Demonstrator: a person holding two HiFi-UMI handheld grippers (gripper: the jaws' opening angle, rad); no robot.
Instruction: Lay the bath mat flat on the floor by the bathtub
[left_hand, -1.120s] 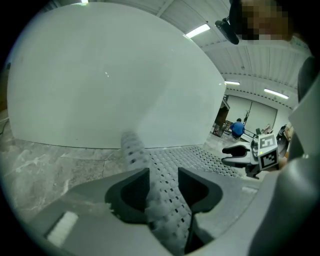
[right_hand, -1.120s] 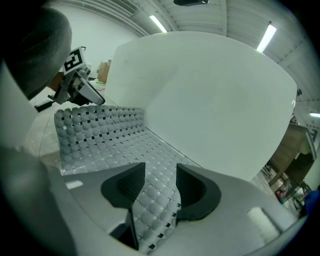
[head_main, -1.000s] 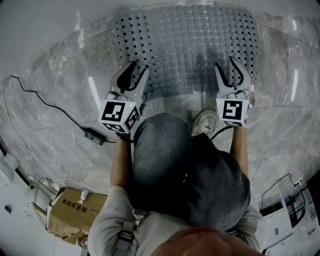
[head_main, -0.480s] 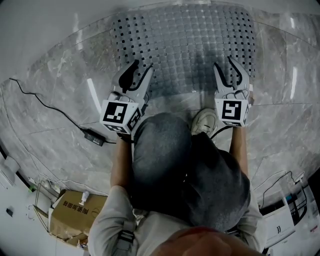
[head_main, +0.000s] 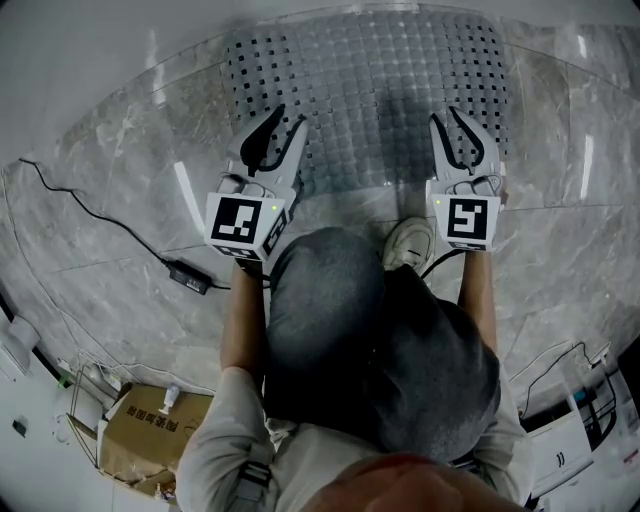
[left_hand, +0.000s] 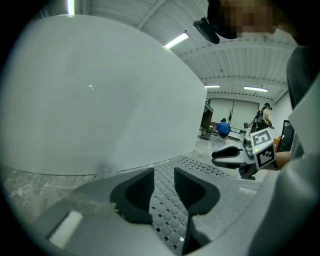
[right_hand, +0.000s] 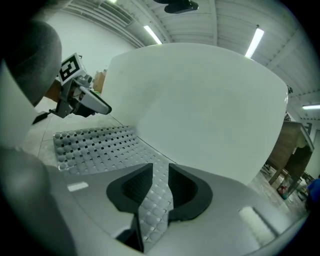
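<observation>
Rubbery and see-through grey, the bath mat (head_main: 370, 90) lies spread on the marble floor (head_main: 120, 180), close by the white bathtub (head_main: 110, 40). Its long side runs left to right in front of me, the same way the tub runs. The mat is ahead of my tools and a bit below them, and its near edge sits just under my jaws. My left gripper (head_main: 290, 118) is over the left part of that edge and my right gripper (head_main: 447, 120) is over the right part, so both hands are about equally near.

Both tools point forward at the tub and tip down a little. My arms reach out on each side of my knees. Both pairs of jaws have just been closing, the right more than the left, but each has a gap. I can see the bumpy mat through both gaps. I think it lies below them, not pinched, so I hold nothing. To me the mat looks flat already.
</observation>
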